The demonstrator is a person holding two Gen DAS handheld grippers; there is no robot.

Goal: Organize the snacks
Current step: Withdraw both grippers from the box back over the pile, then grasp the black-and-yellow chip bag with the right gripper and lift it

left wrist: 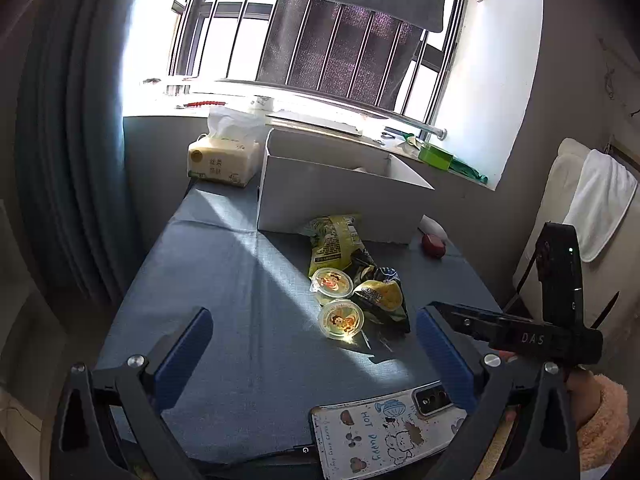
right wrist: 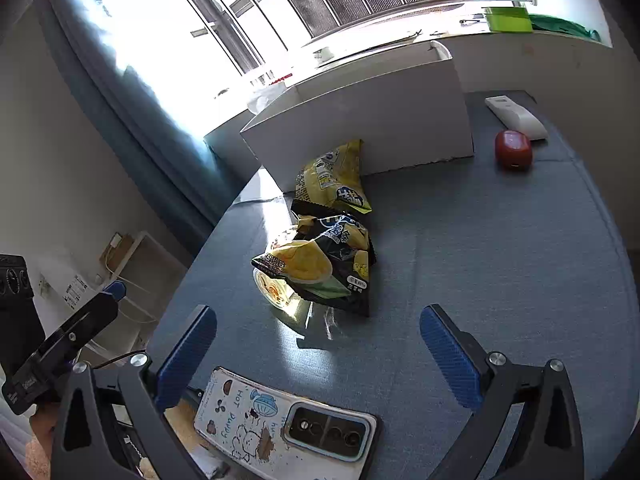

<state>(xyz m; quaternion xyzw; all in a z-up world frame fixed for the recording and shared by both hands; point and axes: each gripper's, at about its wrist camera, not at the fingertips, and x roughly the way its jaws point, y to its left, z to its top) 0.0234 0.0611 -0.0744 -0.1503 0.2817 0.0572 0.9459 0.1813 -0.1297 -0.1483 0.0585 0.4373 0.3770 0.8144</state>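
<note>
A pile of snacks lies mid-table in front of a white open box [left wrist: 340, 196] [right wrist: 360, 120]. It holds a yellow-green snack bag [left wrist: 334, 242] [right wrist: 336, 184], a black-and-yellow snack bag [left wrist: 380, 292] [right wrist: 340, 264], and two round jelly cups [left wrist: 332, 282] [left wrist: 342, 318]. In the right wrist view only one cup [right wrist: 276, 292] shows, half under the black bag. My left gripper [left wrist: 314, 356] hovers open, short of the near cup. My right gripper [right wrist: 318, 356] is open too, empty, just short of the black bag. The right gripper's body [left wrist: 532, 332] shows at the right in the left wrist view.
A phone in a cartoon case [left wrist: 384, 432] [right wrist: 280, 428] lies at the near table edge. A dark red round case [left wrist: 433, 245] [right wrist: 514, 149] and a white remote [right wrist: 516, 117] lie right of the box. A tissue pack [left wrist: 222, 160] stands back left by the window sill.
</note>
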